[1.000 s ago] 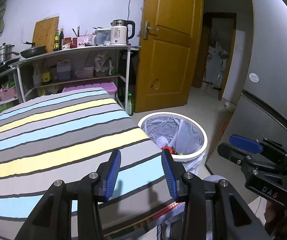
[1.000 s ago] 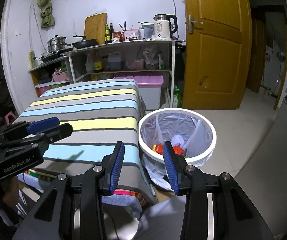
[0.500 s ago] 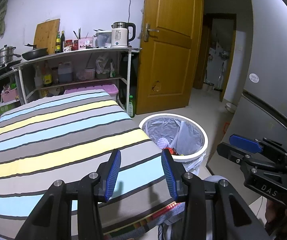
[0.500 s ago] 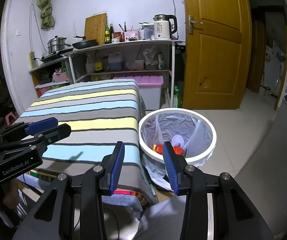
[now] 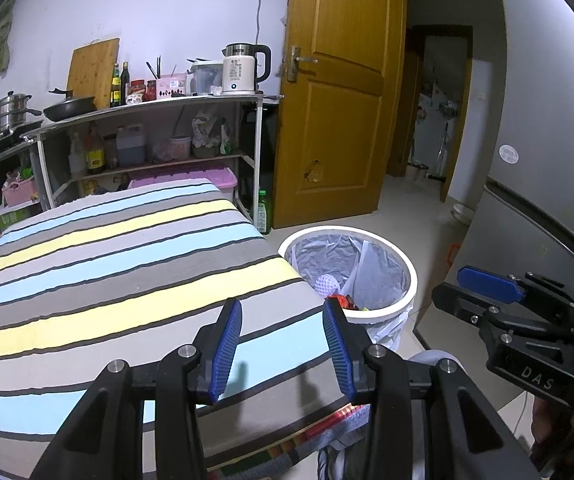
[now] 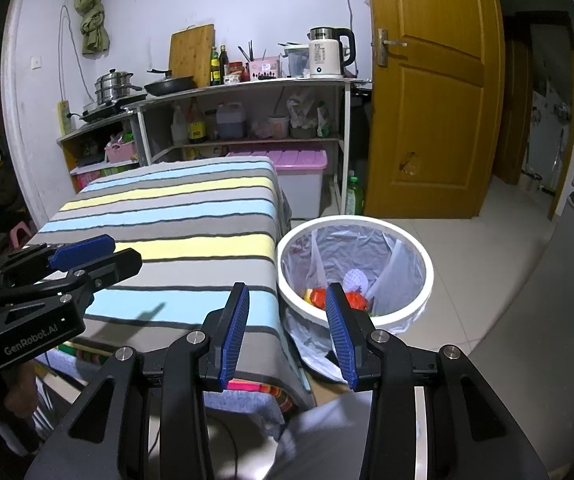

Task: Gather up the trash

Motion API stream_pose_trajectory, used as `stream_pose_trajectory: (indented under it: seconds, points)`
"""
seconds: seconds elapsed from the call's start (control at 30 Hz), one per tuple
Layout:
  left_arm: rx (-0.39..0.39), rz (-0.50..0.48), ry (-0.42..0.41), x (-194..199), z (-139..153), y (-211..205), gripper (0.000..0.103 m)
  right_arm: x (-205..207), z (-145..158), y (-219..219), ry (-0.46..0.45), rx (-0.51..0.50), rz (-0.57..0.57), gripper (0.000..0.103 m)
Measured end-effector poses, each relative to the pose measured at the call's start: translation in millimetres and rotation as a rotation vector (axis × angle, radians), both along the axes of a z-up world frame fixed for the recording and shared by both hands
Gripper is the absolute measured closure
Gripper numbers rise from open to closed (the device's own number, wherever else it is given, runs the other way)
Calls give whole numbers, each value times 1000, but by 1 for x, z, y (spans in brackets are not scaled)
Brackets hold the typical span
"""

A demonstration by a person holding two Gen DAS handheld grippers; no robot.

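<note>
Trash [image 6: 337, 298] lies in bin [image 6: 427, 276], beyond empty, parted right-gripper jaws.

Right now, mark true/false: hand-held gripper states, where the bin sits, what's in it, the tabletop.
1. Both hand-held grippers are open and hold nothing. True: the left hand-held gripper and the right hand-held gripper show only empty space between their pads.
2. The trash bin stands on top of the striped table. False: it stands on the floor beside the striped table.
3. The bin has no liner. False: a plastic bag lines it.
4. Red trash already lies in the bin. True.
5. A crumpled can lies on the striped cloth. False: no trash shows on it.
</note>
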State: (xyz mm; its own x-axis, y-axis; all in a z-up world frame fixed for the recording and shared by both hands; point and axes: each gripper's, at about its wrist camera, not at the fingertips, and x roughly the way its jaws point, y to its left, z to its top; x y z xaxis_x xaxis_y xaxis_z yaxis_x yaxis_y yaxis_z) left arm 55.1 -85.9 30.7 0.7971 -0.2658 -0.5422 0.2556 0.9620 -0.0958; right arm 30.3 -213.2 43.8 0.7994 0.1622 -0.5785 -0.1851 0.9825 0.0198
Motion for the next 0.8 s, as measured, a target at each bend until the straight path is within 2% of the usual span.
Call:
stream_pose_trajectory:
  seconds: [0.8]
  points:
    - [10, 1, -6, 0, 2, -1, 61, 0, -4, 1, 4, -2, -1, 62]
